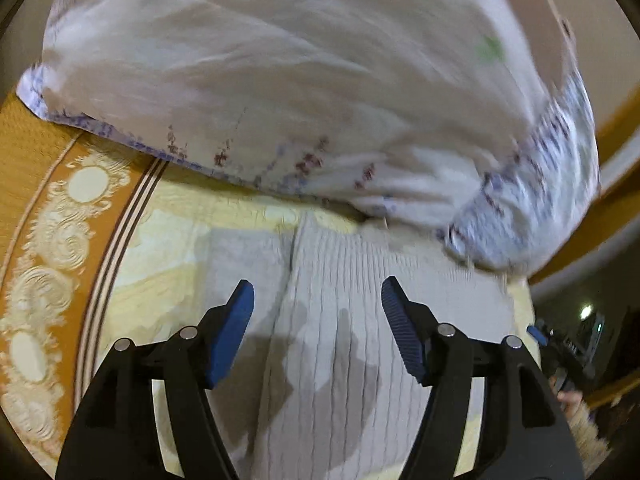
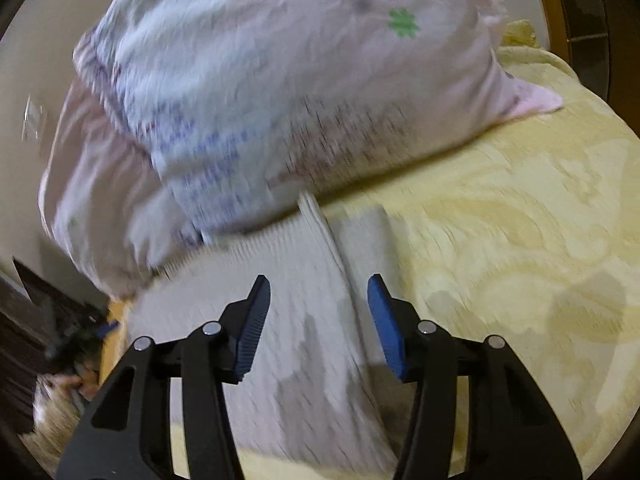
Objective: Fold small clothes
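Observation:
A pale grey ribbed garment (image 1: pixel 344 304) lies flat on a yellow bedspread (image 1: pixel 168 248). It also shows in the right wrist view (image 2: pixel 304 320). My left gripper (image 1: pixel 318 292) is open and empty, its blue pads hovering just above the middle of the garment. My right gripper (image 2: pixel 319 288) is open and empty too, above the garment's right edge, where a folded flap (image 2: pixel 360 228) lies. The garment's far end runs under a pillow. Both views are blurred by motion.
A large white pillow with a purple and red floral border (image 1: pixel 280 80) lies across the far side, also in the right wrist view (image 2: pixel 280 80). An orange patterned border (image 1: pixel 52 240) runs along the bedspread's left. The other gripper shows at the right edge (image 1: pixel 560 344).

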`<state>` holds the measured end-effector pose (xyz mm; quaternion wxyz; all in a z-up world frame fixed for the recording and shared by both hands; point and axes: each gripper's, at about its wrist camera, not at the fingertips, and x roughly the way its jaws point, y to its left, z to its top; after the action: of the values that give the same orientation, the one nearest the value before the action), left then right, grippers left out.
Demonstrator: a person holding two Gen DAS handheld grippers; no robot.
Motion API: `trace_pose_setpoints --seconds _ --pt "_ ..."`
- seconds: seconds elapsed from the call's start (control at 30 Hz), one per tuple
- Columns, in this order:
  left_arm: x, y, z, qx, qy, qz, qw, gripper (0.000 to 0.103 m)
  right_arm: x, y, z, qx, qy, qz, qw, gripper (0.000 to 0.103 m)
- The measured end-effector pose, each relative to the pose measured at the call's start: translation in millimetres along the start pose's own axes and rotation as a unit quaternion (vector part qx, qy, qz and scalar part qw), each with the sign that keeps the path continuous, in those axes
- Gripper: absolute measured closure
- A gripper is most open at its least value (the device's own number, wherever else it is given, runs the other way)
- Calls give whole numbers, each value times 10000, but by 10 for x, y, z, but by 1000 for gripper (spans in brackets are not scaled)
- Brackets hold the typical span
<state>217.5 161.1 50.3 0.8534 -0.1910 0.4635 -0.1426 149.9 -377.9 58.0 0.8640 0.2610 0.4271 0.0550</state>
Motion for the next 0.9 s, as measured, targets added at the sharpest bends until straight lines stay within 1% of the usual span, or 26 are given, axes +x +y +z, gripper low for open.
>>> trace_pose_setpoints --seconds 0.07,0.13,0.17,0.3,0.43,0.47,0.5,0.53,0.57,0.6,0.63,0.7,0.73,0.8,0.9 --pt "-34 -25 -123 168 106 79 9998 37 11 -15 -130 -84 135 -73 9998 53" --pt "-16 -45 -239 259 239 151 9993 37 23 -48 -231 -85 264 -59 9996 56" --pt "-16 -25 -297 266 293 163 9991 37 -6 -94 -271 -91 298 -51 9995 59" --pt "9 -9 -469 188 425 142 9988 39 19 -56 -380 -269 423 -61 9987 65" --pt "25 -3 -584 164 508 163 9984 42 67 5 -437 -498 471 -157 9975 66" --pt "35 -2 -608 151 527 164 9984 44 87 -10 -439 -491 509 -190 9973 70" --pt "43 -1 -626 137 535 159 9983 47 107 -22 -442 -462 535 -209 9973 81" --pt "53 1 -638 124 538 161 9983 48 112 -29 -448 -461 522 -234 9973 87" --pt "53 4 -646 112 532 165 9984 52 115 -30 -445 -468 538 -246 9972 92" --pt "54 15 -655 80 529 141 9985 59 111 -27 -447 -481 541 -245 9971 92" --pt "56 26 -661 45 537 114 9985 62 83 -10 -453 -522 486 -248 9971 92" --pt "52 52 -671 -19 546 56 9985 78 29 26 -459 -548 426 -206 9974 93" --pt "50 56 -674 -27 542 57 9985 80 -13 51 -462 -550 386 -162 9976 93" --pt "26 79 -677 -61 540 -23 9985 91 -104 102 -468 -574 304 -103 9978 93" --pt "-32 120 -660 -112 518 -193 9984 94 -198 142 -487 -563 253 -53 9981 93"
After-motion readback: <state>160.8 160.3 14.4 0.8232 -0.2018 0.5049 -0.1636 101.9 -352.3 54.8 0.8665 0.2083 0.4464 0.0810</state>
